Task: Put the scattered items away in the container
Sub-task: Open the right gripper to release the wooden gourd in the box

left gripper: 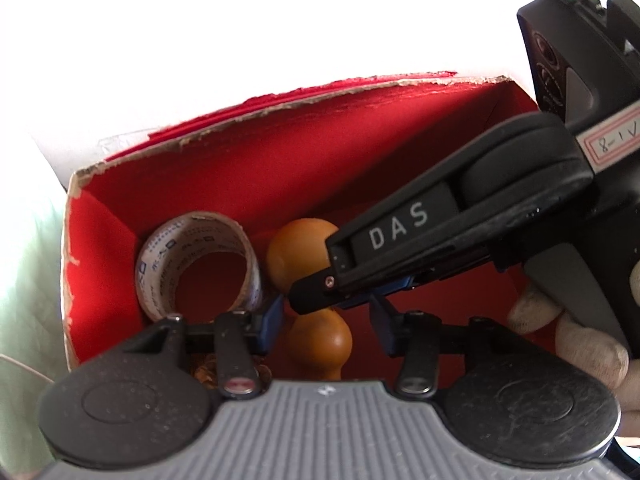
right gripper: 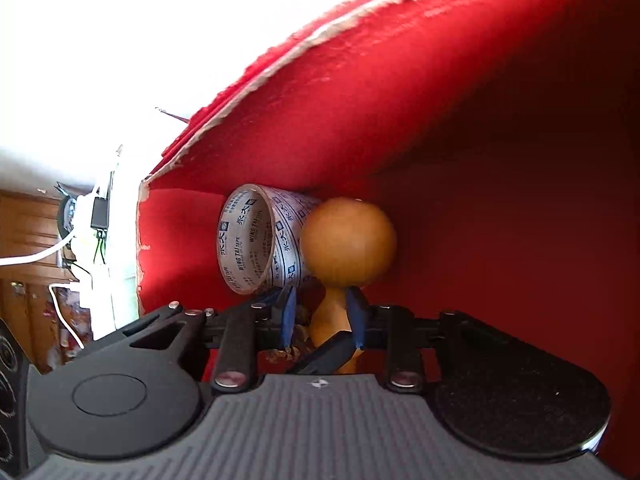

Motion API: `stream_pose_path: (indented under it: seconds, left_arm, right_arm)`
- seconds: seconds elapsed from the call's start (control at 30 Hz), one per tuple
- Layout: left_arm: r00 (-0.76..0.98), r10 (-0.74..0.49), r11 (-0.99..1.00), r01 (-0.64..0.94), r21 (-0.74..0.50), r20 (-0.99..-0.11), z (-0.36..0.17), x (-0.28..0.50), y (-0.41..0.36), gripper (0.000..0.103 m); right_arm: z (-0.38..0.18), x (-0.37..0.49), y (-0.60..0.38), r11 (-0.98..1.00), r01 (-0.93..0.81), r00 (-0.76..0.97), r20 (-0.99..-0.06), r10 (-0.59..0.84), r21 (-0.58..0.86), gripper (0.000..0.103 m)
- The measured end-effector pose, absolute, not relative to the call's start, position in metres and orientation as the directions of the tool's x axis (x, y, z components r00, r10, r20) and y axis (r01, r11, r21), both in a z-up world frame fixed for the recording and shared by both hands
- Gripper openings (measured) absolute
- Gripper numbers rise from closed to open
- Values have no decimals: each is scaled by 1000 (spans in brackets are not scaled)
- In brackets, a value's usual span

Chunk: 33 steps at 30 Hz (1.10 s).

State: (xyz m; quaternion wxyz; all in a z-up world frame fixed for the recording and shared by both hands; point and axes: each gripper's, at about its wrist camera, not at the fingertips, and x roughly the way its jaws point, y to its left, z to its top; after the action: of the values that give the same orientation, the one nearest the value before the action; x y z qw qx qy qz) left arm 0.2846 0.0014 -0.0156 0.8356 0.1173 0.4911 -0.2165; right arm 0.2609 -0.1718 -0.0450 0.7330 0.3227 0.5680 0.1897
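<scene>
Red box (left gripper: 360, 140), orange-brown gourd (right gripper: 348, 240), blue-printed white tape (right gripper: 256, 240)

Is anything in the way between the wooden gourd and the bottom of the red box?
Nothing visible: the wooden gourd is already inside the red box, beside the tape roll.

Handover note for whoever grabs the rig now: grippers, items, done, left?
Left gripper: open over the box, nothing held.
Right gripper: fingers either side of the gourd's neck, with a gap on the left side; it looks released, though I can't confirm that at the right pad.
In the box: tape roll on its side against the wall, gourd beside it and touching it, and something small and brown, too hidden to name, under the fingers.
Done: tape and gourd are inside.
Left: back both grippers out, then check outside the box, which neither view shows.
</scene>
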Motion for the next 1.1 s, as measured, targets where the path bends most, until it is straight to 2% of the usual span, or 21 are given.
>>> stream_pose_path:
  seconds: [0.37, 0.6, 0.8, 1.1]
  left_arm:
    - [517, -192, 896, 439, 66, -834, -8, 263, 9, 55]
    - [577, -145, 915, 387, 112, -804, -11, 245, 8, 64]
    - [612, -124, 948, 306, 90, -781, 4, 234, 15, 65]
    - [710, -62, 974, 197, 113, -701, 30, 187, 16, 81]
  right_arm:
    - [-31, 255, -175, 752, 40, 331, -719, 612, 658, 31]
    - [-24, 259, -167, 763, 12, 366, -713, 598, 646, 31]
    - [-13, 258, -153, 773, -63, 420, -685, 595, 632, 31]
    - [14, 210, -143, 821, -153, 590, -615, 522, 550, 32]
